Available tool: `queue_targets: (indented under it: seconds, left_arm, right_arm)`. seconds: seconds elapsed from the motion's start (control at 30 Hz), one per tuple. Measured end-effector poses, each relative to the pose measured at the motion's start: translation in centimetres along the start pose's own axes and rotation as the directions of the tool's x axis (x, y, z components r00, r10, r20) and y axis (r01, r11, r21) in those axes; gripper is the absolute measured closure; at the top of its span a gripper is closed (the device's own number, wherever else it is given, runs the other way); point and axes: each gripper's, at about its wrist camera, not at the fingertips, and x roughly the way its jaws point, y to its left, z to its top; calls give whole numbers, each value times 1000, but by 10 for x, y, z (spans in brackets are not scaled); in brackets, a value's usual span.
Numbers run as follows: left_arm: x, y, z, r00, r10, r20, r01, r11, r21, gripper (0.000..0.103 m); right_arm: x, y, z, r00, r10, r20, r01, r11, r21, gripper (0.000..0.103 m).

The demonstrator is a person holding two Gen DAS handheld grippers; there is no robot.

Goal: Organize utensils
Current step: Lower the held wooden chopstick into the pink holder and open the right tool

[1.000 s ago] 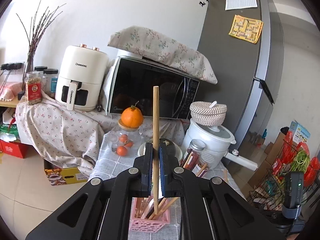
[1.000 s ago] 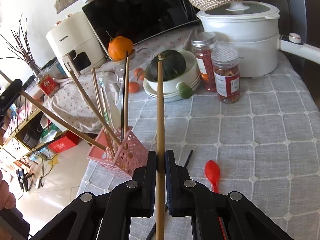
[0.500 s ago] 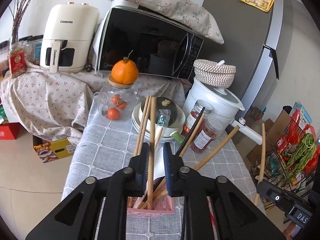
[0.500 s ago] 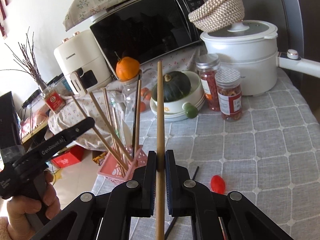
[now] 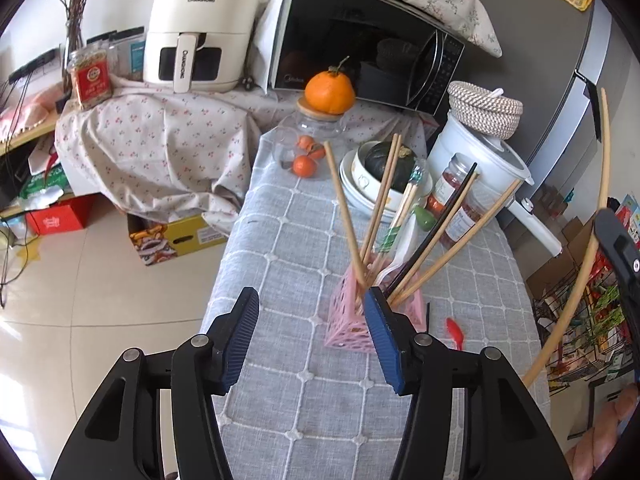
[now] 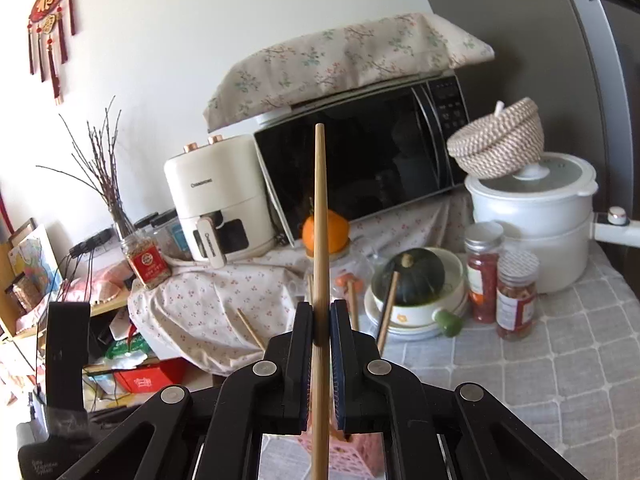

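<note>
A pink lattice utensil holder [image 5: 352,316] stands on the grey checked tablecloth [image 5: 280,264], holding several wooden chopsticks [image 5: 346,216], a black chopstick [image 5: 436,232] and a white spoon. My left gripper [image 5: 310,334] is open and empty, just in front of the holder. My right gripper [image 6: 321,320] is shut on a wooden chopstick [image 6: 320,216], held upright above the holder [image 6: 348,456]; that chopstick also shows at the right of the left wrist view [image 5: 592,240]. A red spoon [image 5: 455,330] and a black chopstick lie on the cloth right of the holder.
Behind the holder stand a bowl with a dark squash [image 5: 384,172], two spice jars [image 5: 456,200], a white pot [image 5: 480,164] with a woven basket, a glass jar under an orange [image 5: 329,92], a microwave [image 5: 360,44] and an air fryer [image 5: 200,28]. The table edge drops to the floor at left.
My left gripper has opened and let its wooden chopstick go into the pink holder, then drawn back. My right gripper has risen over the holder, still holding its chopstick.
</note>
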Motion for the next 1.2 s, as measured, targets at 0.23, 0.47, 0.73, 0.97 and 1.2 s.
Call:
queue_targets:
  seconds: [0.23, 0.47, 0.73, 0.97, 1.2]
  left_arm:
    - [2, 27, -8, 998, 1, -57, -2, 1000, -27, 45]
    - [12, 33, -12, 995, 6, -101, -7, 1000, -8, 45]
    - [20, 35, -13, 993, 31, -116, -31, 1000, 0, 45]
    - [20, 34, -12, 993, 48, -111, -49, 999, -1, 44]
    - [15, 17, -17, 994, 55, -89, -52, 998, 44, 36]
  right_arm:
    - [47, 41, -4, 991, -79, 110, 91, 990, -109, 96]
    - [90, 53, -23, 967, -175, 186, 209, 960, -184, 96]
    - [110, 44, -52, 945, -260, 197, 300, 931, -209, 96]
    - [79, 37, -49, 952, -229, 204, 263, 952, -158, 68]
    - [33, 21, -28, 973, -190, 133, 208, 969, -135, 51]
